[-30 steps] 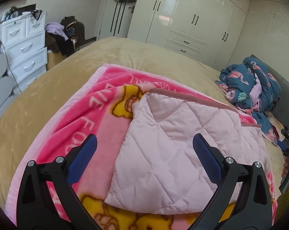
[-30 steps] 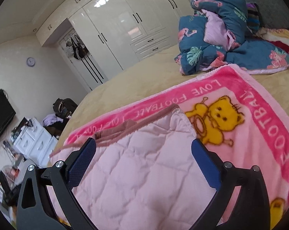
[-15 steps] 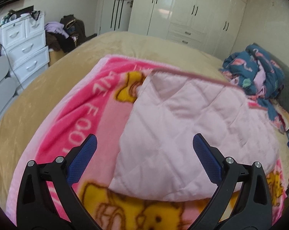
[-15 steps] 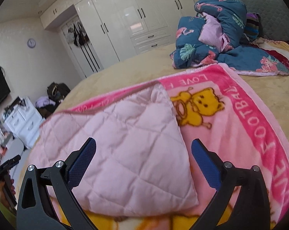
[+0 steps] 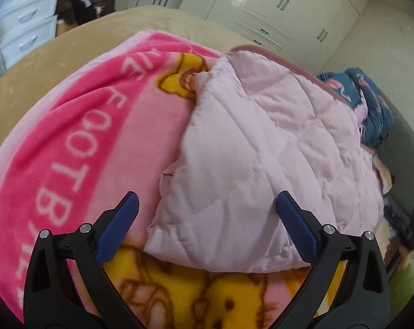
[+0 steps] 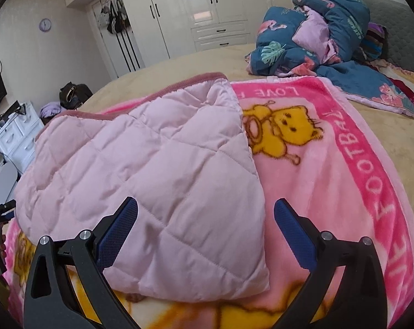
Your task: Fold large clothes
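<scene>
Bedroom scene: folded pale-pink quilted garment [image 6: 152, 178] lies on a pink cartoon blanket [image 6: 330, 181] spread over the tan bed [image 6: 179, 68].

Left gripper [image 5: 207, 213] and right gripper [image 6: 205, 219] both hover at the garment's near edge, jaws spread wide, holding nothing. Risk: the padded layers are thick and slippery, so a shallow pinch may catch only the top layer, or snag the blanket beneath, and undo the fold.
</scene>
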### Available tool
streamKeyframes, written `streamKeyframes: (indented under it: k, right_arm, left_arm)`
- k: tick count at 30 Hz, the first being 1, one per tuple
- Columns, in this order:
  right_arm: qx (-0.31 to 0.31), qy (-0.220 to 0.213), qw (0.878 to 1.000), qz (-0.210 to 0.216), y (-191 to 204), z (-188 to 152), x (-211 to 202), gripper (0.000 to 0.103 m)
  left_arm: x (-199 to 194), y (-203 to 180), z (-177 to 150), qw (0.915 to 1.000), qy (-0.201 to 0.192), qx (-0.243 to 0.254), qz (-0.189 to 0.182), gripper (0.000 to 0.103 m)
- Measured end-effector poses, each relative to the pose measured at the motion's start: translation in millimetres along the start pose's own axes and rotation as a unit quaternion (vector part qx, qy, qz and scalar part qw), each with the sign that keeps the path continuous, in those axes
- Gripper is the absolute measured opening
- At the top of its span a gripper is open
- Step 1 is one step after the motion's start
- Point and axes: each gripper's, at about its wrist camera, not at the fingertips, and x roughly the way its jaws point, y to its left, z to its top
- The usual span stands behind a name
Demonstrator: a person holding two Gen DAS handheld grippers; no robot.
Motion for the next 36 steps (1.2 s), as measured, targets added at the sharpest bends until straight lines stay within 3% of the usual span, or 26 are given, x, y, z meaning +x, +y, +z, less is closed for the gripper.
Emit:
streamKeyframes:
  k: [4, 6, 7, 9, 10, 13, 17, 23, 29, 36]
  right_arm:
    - [0.000, 0.012, 1.000, 0.001, -2.7, -2.6, 12.9, 0.099]
    - [-0.015, 0.004, 1.000, -0.002, 0.6, -7.2, 14.0, 0.095]
    - [-0.027, -0.003, 1.000, -0.004, 3.5, -10.3, 13.6, 0.078]
    - [-0.039, -0.009, 0.999, -0.020, 7.0, -16.1, 13.3, 0.057]
    - [-0.040, -0.013, 0.999, -0.021, 7.5, -18.1, 12.3, 0.045]
    - [-0.040, -0.029, 0.999, -0.013, 11.3, -19.4, 3.6, 0.027]
    - [-0.029, -0.072, 0.997, -0.007, 17.8, -2.3, -13.2, 0.020]
    - [0.007, -0.091, 0.996, -0.004, 15.5, 33.8, -5.6, 0.018]
    - [0.043, -0.068, 0.996, -0.026, 0.6, 55.4, 34.5, 0.013]
    - [0.013, -0.032, 0.997, -0.062, 2.5, 49.4, 79.4, 0.013]
  left_arm:
    - [3.0, -27.0, -6.1, 0.9964, -0.011, 0.076, 0.036, 0.093]
    - [3.9, -43.8, -9.9, 0.9892, -0.020, 0.128, 0.067, 0.072]
    - [4.9, -52.3, -11.6, 0.9845, -0.023, 0.152, 0.084, 0.067]
    - [6.2, -68.0, -15.8, 0.9752, -0.029, 0.191, 0.108, 0.045]
    - [7.0, -75.1, -18.2, 0.9700, -0.033, 0.208, 0.121, 0.041]
    - [6.0, -88.5, -19.7, 0.9586, -0.043, 0.240, 0.146, 0.028]
    - [0.6, -88.8, -2.8, 0.9644, -0.054, 0.215, 0.144, 0.021]
    - [-6.3, -88.0, 24.3, 0.9741, -0.084, 0.166, 0.129, 0.017]
    - [15.8, -80.2, 39.3, 0.9808, -0.081, 0.131, 0.119, 0.016]
    - [38.5, -68.9, 46.7, 0.9874, -0.059, 0.104, 0.104, 0.019]
